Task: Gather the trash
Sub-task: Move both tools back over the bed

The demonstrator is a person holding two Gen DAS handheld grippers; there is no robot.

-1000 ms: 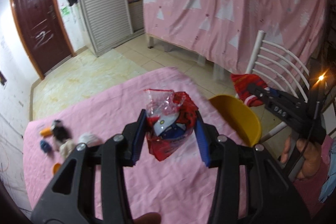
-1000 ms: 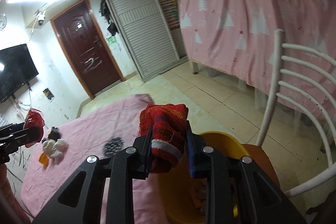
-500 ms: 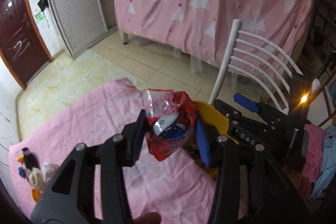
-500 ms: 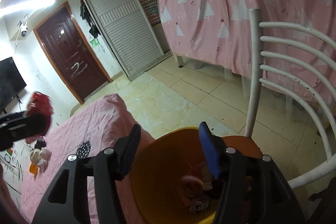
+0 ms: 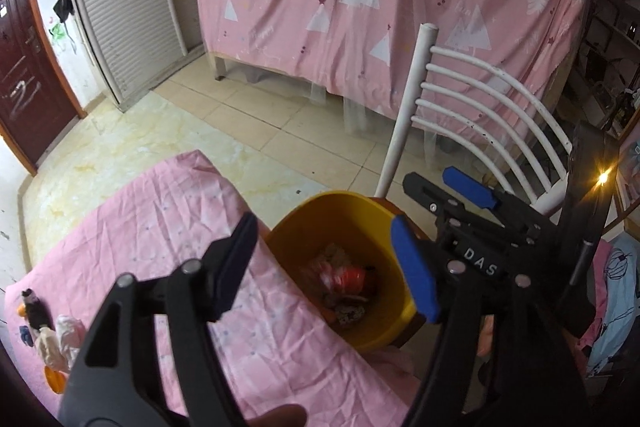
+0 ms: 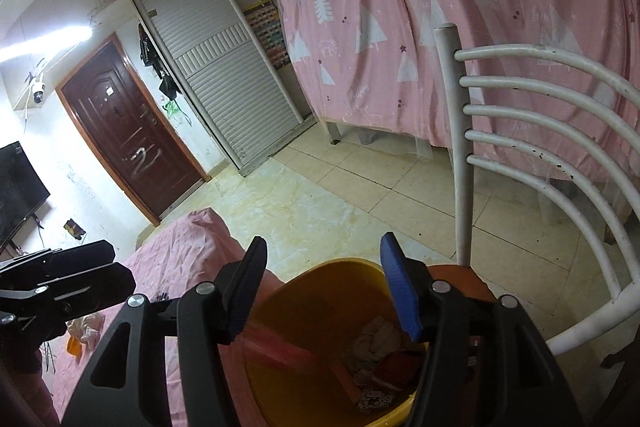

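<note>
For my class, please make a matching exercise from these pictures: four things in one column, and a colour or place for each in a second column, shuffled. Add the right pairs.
Things:
1. bin
2. chair
3. door
4. tablecloth

Descriptions:
A. white, with curved back bars
B. dark red-brown, set in the far wall
C. yellow, with trash inside, standing on the chair
D. pink, wrinkled, spread over the table

Pairs: 1-C, 2-A, 3-B, 4-D

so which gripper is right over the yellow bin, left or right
The right gripper: the yellow bin sits directly beneath its empty fingers. The left gripper, jaws opening and empty, straddles the bin's table-side rim.
</note>
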